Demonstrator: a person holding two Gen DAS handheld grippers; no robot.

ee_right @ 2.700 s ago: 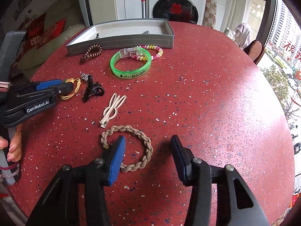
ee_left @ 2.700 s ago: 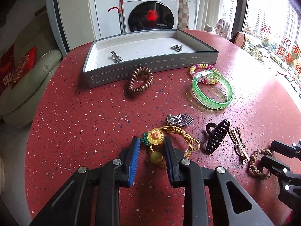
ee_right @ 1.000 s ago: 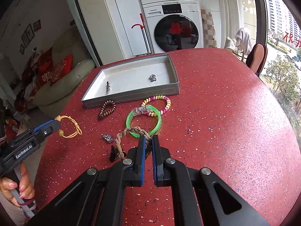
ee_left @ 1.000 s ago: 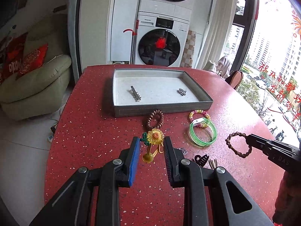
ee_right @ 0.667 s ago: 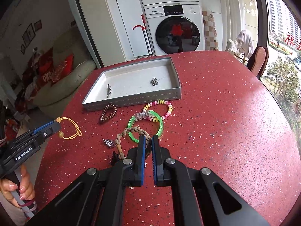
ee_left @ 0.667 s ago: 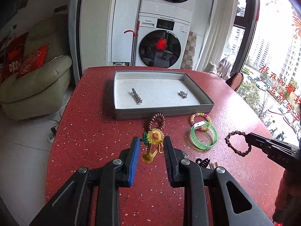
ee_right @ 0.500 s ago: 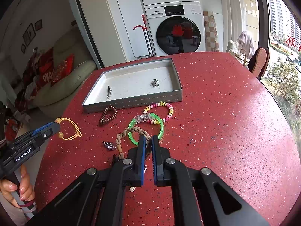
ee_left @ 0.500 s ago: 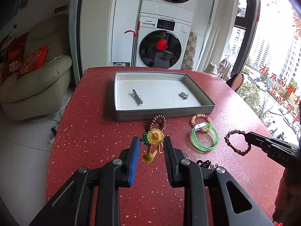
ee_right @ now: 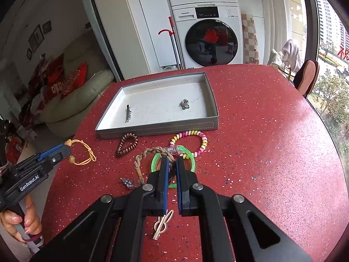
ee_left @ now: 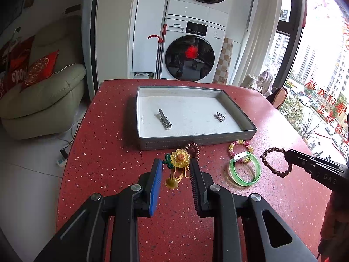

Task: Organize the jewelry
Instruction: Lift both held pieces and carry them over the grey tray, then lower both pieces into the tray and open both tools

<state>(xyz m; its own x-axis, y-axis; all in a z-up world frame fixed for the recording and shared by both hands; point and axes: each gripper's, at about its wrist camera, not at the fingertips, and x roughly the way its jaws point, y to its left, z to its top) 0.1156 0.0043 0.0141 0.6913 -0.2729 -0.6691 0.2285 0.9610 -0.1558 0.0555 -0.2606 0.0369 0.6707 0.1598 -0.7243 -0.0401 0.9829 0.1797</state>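
My left gripper [ee_left: 176, 163] is shut on a yellow cord bracelet with a sunflower [ee_left: 180, 157] and holds it above the red table. The same bracelet [ee_right: 84, 154] hangs from the left gripper [ee_right: 65, 149] in the right wrist view. My right gripper [ee_right: 172, 161] is shut on a brown braided bracelet [ee_right: 150, 151], also lifted; the braided bracelet [ee_left: 274, 161] dangles from the right gripper [ee_left: 288, 152] at the right. Ahead lies a grey tray [ee_left: 196, 140] holding a silver hair clip [ee_left: 164, 121] and a silver charm [ee_left: 220, 116].
In front of the tray [ee_right: 157, 128] lie a brown spiral hair tie [ee_right: 127, 145], a pastel bead bracelet [ee_right: 204, 144] and a green bangle [ee_right: 192, 163]. Nearer me are a silver heart charm [ee_right: 128, 183] and a beige hair clip [ee_right: 162, 224]. A person's hand [ee_right: 24, 220] grips the left handle.
Since the oldest frames both grippers closed on their bracelets and lifted them off the table. Over the last second the right gripper drifted slightly toward the tray; the left barely moved.
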